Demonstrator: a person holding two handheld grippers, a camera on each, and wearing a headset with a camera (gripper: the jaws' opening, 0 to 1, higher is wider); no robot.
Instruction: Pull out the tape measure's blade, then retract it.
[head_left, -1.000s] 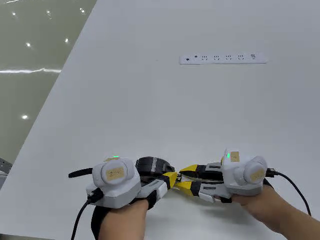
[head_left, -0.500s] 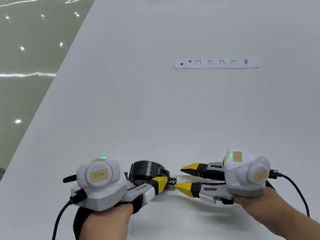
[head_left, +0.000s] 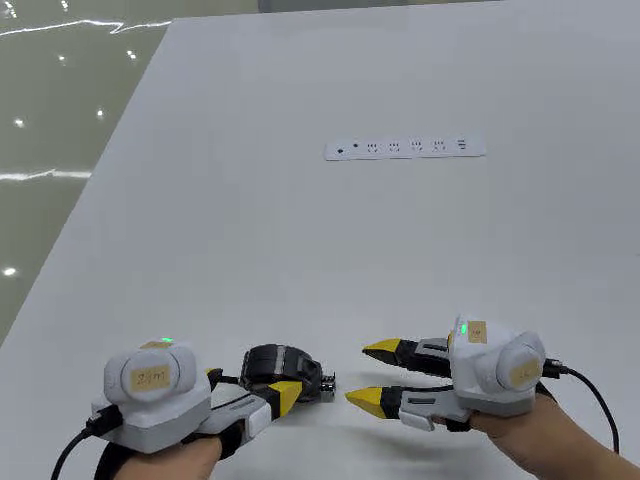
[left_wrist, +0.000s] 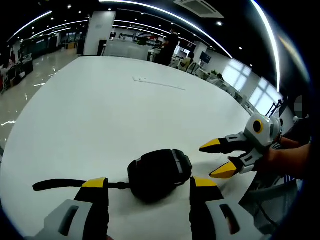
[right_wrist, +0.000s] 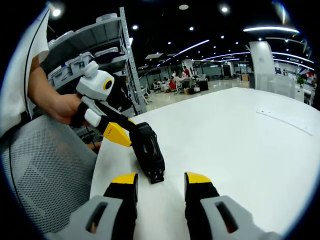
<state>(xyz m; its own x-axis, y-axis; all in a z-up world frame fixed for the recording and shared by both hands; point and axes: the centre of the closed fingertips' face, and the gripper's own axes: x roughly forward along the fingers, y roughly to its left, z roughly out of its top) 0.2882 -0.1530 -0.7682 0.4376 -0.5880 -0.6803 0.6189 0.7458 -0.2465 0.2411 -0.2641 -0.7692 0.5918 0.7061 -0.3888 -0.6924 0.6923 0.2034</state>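
Observation:
A black tape measure (head_left: 281, 368) lies on the white table (head_left: 300, 250) near its front edge, blade wound in, with the metal hook (head_left: 326, 385) at its right end. My left gripper (head_left: 248, 383) is open, its yellow tips on either side of the case (left_wrist: 160, 172) without squeezing it. The case's wrist strap (left_wrist: 60, 185) trails off to the left. My right gripper (head_left: 372, 374) stands open a short way right of the hook, holding nothing. The right gripper view looks at the tape measure (right_wrist: 149, 150) end-on, with the left gripper (right_wrist: 132, 132) behind it.
A white power strip (head_left: 405, 148) lies flat on the table's far side. The table's left edge (head_left: 90, 210) drops to a shiny floor. A grey mesh chair (right_wrist: 45, 175) sits at the near side by the person.
Both grippers have drawn apart: the left has slid back left off the case, the right has backed away from the hook. The tape measure stays put. The head camera has tilted.

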